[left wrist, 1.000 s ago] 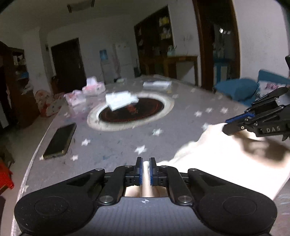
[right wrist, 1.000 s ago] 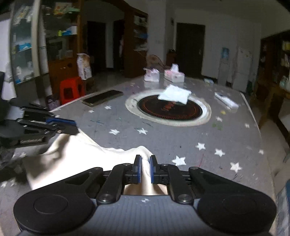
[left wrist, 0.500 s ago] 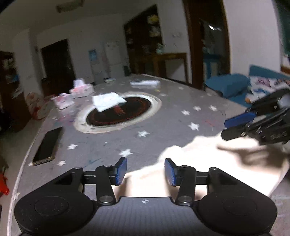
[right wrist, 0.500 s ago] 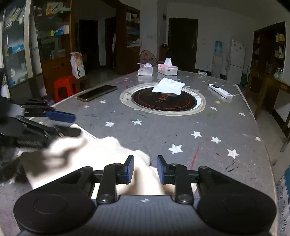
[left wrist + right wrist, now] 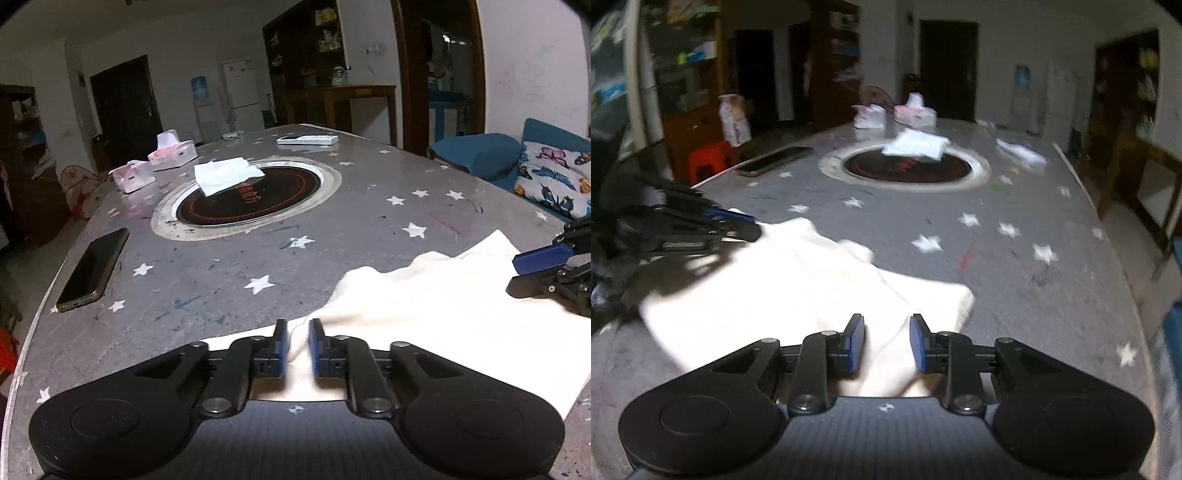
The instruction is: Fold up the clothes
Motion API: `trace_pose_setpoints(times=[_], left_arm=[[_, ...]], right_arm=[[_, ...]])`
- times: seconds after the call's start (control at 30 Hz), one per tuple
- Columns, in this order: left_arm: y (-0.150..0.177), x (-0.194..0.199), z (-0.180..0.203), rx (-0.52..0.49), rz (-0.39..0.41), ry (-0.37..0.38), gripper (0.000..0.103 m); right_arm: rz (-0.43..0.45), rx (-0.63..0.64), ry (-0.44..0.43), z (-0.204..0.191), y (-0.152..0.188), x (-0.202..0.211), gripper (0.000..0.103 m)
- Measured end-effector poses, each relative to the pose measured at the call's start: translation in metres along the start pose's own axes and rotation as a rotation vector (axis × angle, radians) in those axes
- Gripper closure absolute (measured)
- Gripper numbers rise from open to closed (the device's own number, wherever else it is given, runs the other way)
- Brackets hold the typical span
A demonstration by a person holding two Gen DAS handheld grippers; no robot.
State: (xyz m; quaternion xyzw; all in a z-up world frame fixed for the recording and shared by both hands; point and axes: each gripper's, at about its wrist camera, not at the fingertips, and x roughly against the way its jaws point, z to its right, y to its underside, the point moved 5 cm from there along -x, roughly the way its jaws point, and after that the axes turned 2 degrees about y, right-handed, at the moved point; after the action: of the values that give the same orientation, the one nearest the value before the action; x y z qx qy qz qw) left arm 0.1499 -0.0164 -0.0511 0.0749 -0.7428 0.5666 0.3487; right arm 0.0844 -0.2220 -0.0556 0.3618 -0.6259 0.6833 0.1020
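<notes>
While the cream garment [image 5: 443,321] is lying partly bunched at the near edge of the star-patterned table [image 5: 229,280], both grippers are sitting over it with their jaws parted. The left gripper [image 5: 296,345] is showing a narrow gap with a ridge of cloth rising into it, though the pads are not pinching it; the right gripper [image 5: 887,341] is standing wider apart above the cloth's near right part, gripping nothing.

Judging by this, the cloth could be lying so just after being set down from a fold or just ahead of a fresh grab. Either way, good folding here is depending on taking a single clean edge in each gripper, at matching corners, and keeping the cloth taut between them so the rumpled far edge is not dragging.

The garment's near edge is hiding beneath both gripper bodies, so its outline and layers are staying unclear. The right view is blurring badly, and what kind of garment this is cannot be told.
</notes>
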Motion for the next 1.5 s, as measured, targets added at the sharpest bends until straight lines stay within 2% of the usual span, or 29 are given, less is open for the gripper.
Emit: trace_pose_setpoints(times=[0.17,0.37,0.5,0.63,0.8,0.93,1.07,1.3,1.5], left_arm=[[-0.002,0.020,-0.006,0.039,0.047,-0.032,0.075],[0.008,0.053,0.013,0.044,0.092,0.046,0.075],[0.019,0.053,0.020,0.052,0.073,0.056,0.075],[0.031,0.049,0.012,0.092,0.046,0.042,0.075],[0.037,0.055,0.005,0.125,0.061,0.031,0.075],[0.041,0.058,0.001,0.154,0.064,0.030,0.075],[0.044,0.060,-0.001,0.171,0.066,0.033,0.075],[0.047,0.061,-0.008,0.206,0.066,0.051,0.074],[0.048,0.061,-0.012,0.229,0.064,0.062,0.073]], right_arm=[[0.008,-0.002,0.013,0.000,-0.005,0.002,0.078],[0.029,0.025,-0.012,-0.013,-0.020,0.002,0.078],[0.004,0.054,-0.061,-0.029,-0.030,-0.014,0.080],[-0.056,0.055,-0.046,-0.032,-0.035,-0.039,0.085],[-0.049,0.072,-0.037,-0.037,-0.045,-0.039,0.086],[-0.032,0.116,-0.092,-0.059,-0.053,-0.034,0.086],[-0.042,0.157,-0.125,-0.084,-0.059,-0.048,0.086],[-0.073,0.183,-0.104,-0.104,-0.062,-0.080,0.085],[-0.084,0.176,-0.103,-0.103,-0.066,-0.082,0.085]])
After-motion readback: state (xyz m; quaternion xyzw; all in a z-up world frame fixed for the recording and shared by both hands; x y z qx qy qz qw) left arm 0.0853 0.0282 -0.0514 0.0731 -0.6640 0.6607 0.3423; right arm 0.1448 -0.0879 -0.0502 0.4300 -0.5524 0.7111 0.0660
